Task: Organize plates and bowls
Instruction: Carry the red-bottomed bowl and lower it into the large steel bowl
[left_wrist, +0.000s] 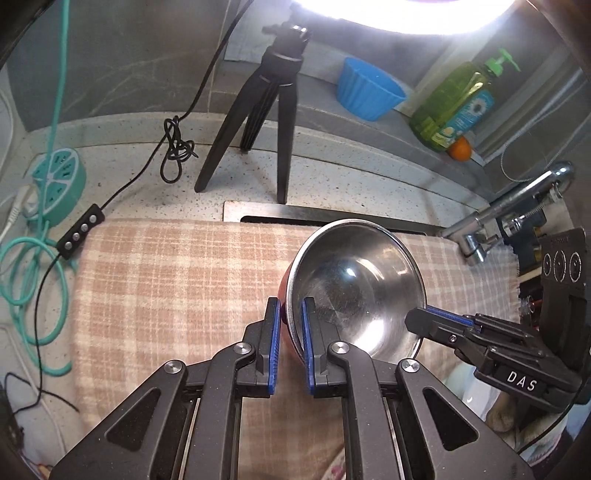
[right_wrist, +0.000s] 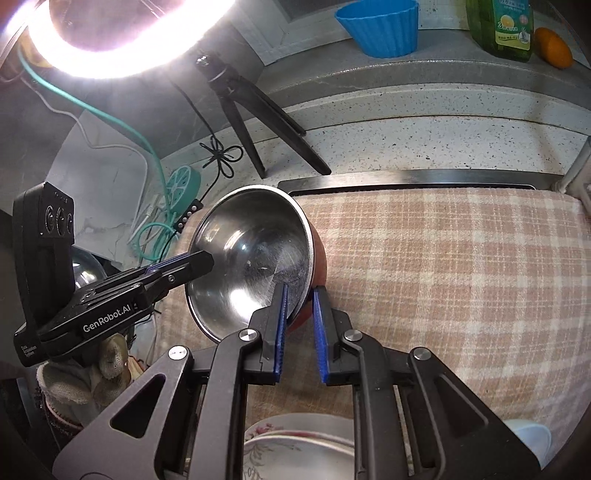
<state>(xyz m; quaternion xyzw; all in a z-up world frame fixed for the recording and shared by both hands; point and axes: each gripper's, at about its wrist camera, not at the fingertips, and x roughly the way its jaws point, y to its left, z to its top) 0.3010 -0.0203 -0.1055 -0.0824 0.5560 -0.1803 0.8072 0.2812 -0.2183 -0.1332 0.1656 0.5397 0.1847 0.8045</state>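
I'm lifting the steel bowl (left_wrist: 356, 291), left gripper (left_wrist: 291, 325) and right gripper (right_wrist: 299, 314) clamping its rim at nine and three o'clock; next, carrying it level to a stack.

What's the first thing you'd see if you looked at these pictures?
The shiny metal bowl with a red outside, tilted above the checked cloth, with the left gripper and right gripper each pinching opposite sides of its rim. Next, the glaring ring light on its black tripod behind.
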